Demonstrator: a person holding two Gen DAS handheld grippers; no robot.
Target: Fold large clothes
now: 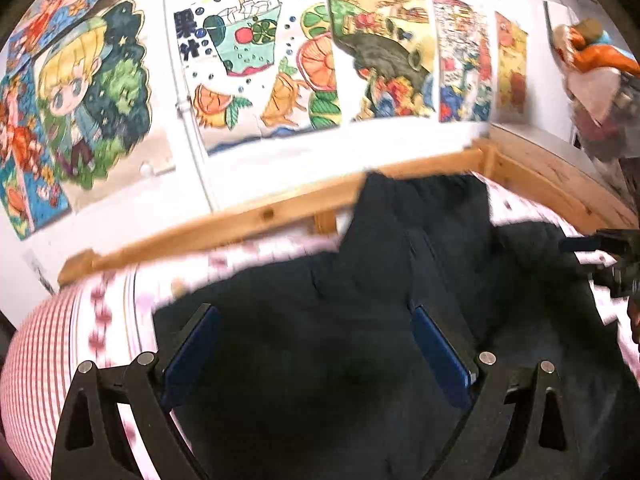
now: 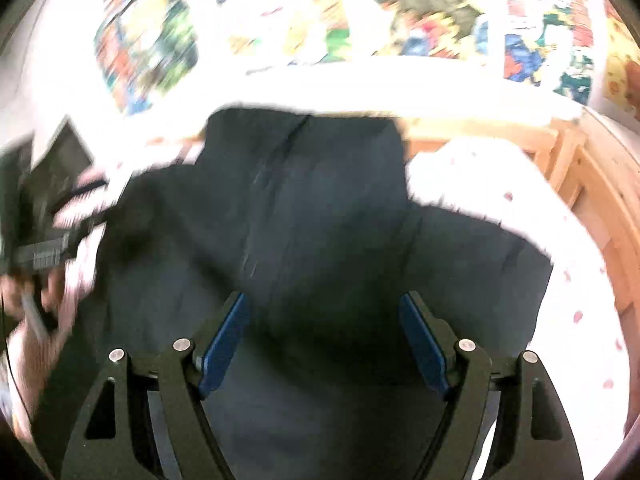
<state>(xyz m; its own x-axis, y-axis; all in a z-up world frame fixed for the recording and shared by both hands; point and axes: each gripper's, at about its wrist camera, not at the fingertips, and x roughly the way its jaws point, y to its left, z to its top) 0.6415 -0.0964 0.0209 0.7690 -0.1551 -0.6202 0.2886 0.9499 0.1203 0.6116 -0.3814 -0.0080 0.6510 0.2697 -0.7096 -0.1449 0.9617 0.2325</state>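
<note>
Colourful drawings cover the white wall behind a pink-patterned bed (image 1: 112,304) where a dark navy garment (image 2: 312,208) lies spread, left gripper (image 1: 316,344) and right gripper (image 2: 324,340) both gaping empty above it.

My dark garment (image 1: 400,288) is matt woven cloth; the bed sheet (image 1: 100,320) is printed cotton-like cloth. The bed frame (image 1: 224,226) looks like knotty varnished wood, and my finger pads (image 2: 224,344) like smooth blue plastic.

bright, blown-out whites, heavy motion blur, fisheye bending at dark edges.
</note>
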